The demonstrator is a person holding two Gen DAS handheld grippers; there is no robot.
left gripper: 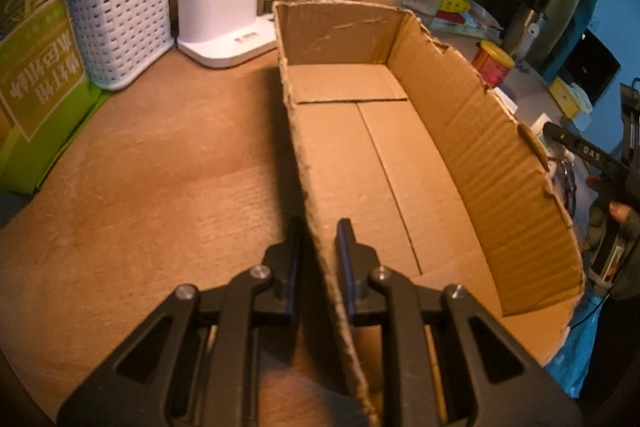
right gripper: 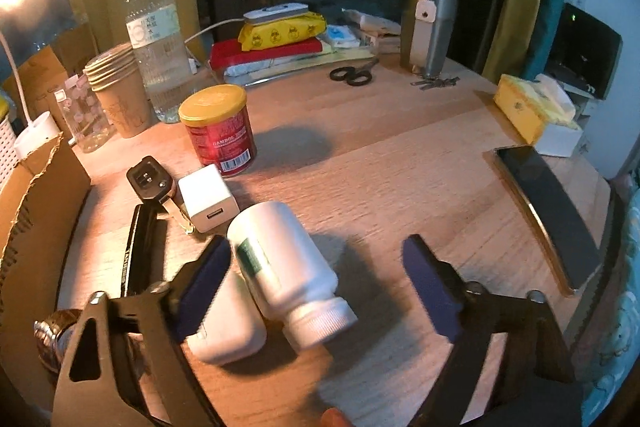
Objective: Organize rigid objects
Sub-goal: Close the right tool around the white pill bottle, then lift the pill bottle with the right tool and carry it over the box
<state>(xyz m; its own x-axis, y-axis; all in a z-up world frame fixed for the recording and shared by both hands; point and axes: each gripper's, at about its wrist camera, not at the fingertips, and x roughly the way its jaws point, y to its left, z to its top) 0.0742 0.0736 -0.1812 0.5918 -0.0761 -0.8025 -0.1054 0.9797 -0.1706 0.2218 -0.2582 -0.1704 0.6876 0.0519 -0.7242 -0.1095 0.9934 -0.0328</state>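
left gripper (left gripper: 320, 239): clamped tight on the near left wall of the cardboard box (left gripper: 400, 147), one finger outside, one inside. pinching the wall edge, nothing else in it.
box: open top, bare inside, sits on the wood table (left gripper: 140, 187). right wall has a ragged torn rim.
right gripper (right gripper: 316, 251): jaws fairly wide, not gripping anything. white pill bottle (right gripper: 288, 267) lies on its side btwn the fingers, cap toward the cam, closer to the left pad. can't tell if that pad touches it; right pad clearly apart.
under/next to bottle: white rounded block (right gripper: 228, 327), looks like a charger, bottle partly resting over it.
other stuff near right gripper: white usb cube (right gripper: 208, 203), black car key (right gripper: 150, 181) just beside it, long black flat thing (right gripper: 138, 251) close to the box wall, a metal watch-ish piece (right gripper: 50, 339) at the lower left, partly hidden.
further back: red can w/ yellow lid (right gripper: 220, 131), water bottle (right gripper: 154, 47), stack of paper cups (right gripper: 116, 87), scissors (right gripper: 354, 73), steel tumbler (right gripper: 430, 27), yellow tissue box (right gripper: 528, 107).
left side bg: white basket (left gripper: 120, 23) w/ sponges, white desk lamp base (left gripper: 224, 19), green carton (left gripper: 40, 87).
person: fingertips (left gripper: 618, 211) at the far right edge of the left cam.
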